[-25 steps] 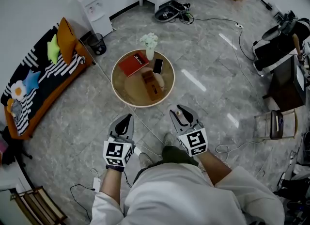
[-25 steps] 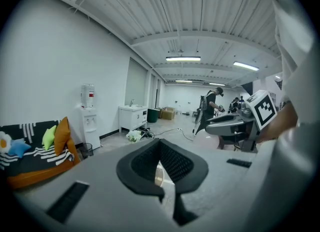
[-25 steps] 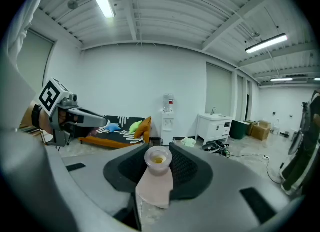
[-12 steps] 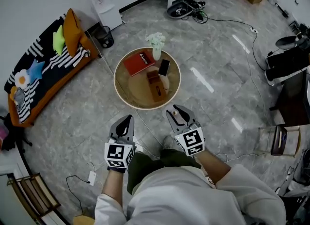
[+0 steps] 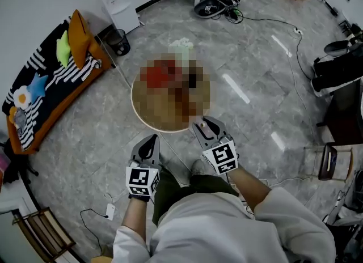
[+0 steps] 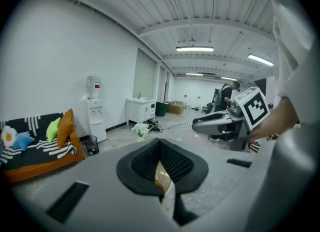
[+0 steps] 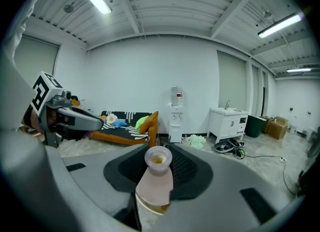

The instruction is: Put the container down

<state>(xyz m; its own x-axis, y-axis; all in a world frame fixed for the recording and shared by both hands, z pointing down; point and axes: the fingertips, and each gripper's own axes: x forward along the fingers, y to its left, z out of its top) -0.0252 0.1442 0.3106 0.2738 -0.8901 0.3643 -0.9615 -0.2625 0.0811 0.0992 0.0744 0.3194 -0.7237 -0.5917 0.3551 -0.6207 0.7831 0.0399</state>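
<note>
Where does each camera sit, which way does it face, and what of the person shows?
Head view: on the person's head, looking steeply down at the floor; shows white sleeves, left gripper and right gripper.
Left gripper view: rides the left gripper, facing along its closed fingers toward the white cabinet; shows the right hand.
Right gripper view: rides the right gripper, facing along fingers clamping the container toward the water dispenser.
Shared: both gripper views see the sofa and the other gripper.
</note>
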